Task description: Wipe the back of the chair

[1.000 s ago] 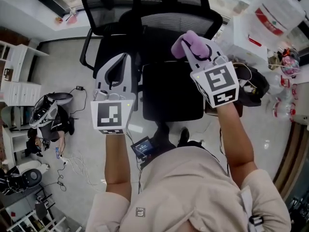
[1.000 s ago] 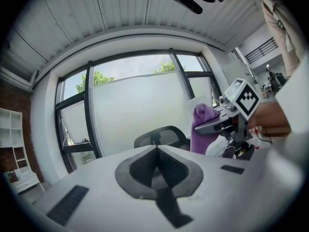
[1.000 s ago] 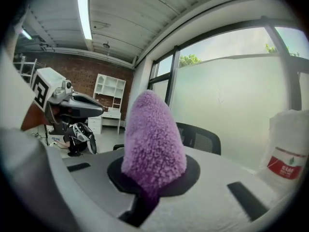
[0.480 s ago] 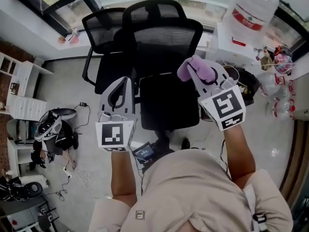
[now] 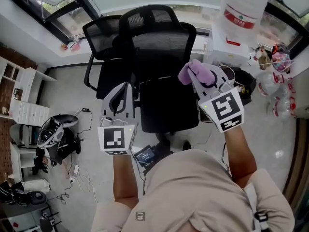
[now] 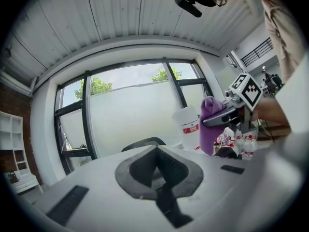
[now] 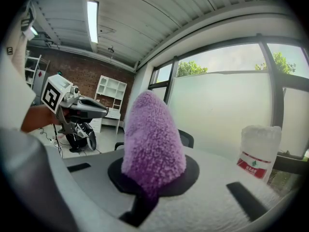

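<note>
A black mesh office chair faces me in the head view, its seat between my two grippers. My right gripper is shut on a fluffy purple cloth, held above the seat's right edge, short of the chair back. The cloth fills the middle of the right gripper view, standing up out of the right gripper. My left gripper hovers over the seat's left edge, shut and holding nothing. The left gripper points level with the top of the chair back.
A second black chair stands behind on the left. A water dispenser with its bottle is close on the right, with plastic bottles beyond. On the floor at left are a dark machine, cables and white shelves.
The head view has drifted, so the chair sits lower in the picture. Both grippers have come slightly back towards me over the seat. Neither hold has changed.
</note>
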A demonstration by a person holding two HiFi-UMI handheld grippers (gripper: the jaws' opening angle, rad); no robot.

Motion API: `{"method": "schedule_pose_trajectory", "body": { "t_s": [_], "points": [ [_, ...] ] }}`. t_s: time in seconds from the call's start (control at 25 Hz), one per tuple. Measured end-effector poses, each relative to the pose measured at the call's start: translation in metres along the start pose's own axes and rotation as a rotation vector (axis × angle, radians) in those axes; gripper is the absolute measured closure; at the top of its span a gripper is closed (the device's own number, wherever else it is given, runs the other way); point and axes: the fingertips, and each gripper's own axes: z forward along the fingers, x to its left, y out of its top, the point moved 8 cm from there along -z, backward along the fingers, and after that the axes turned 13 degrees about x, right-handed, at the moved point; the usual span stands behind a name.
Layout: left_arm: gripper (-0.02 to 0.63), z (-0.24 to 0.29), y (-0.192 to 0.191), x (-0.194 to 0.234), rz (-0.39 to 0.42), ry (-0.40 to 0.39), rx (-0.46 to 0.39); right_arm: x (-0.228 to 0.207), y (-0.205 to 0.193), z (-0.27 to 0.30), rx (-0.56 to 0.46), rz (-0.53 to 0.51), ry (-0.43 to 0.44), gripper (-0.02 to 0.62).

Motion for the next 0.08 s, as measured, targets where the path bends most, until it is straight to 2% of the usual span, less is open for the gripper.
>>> {"method": "schedule_pose_trajectory", "body": {
  "t_s": [0.08],
  "points": [
    [0.600, -0.0018, -0.0001, -0.0027, 0.010, -0.001, -0.015, -0.0010, -0.0002, -0.0044, -0.002, -0.002, -0.002, 0.584]
  ]
}}
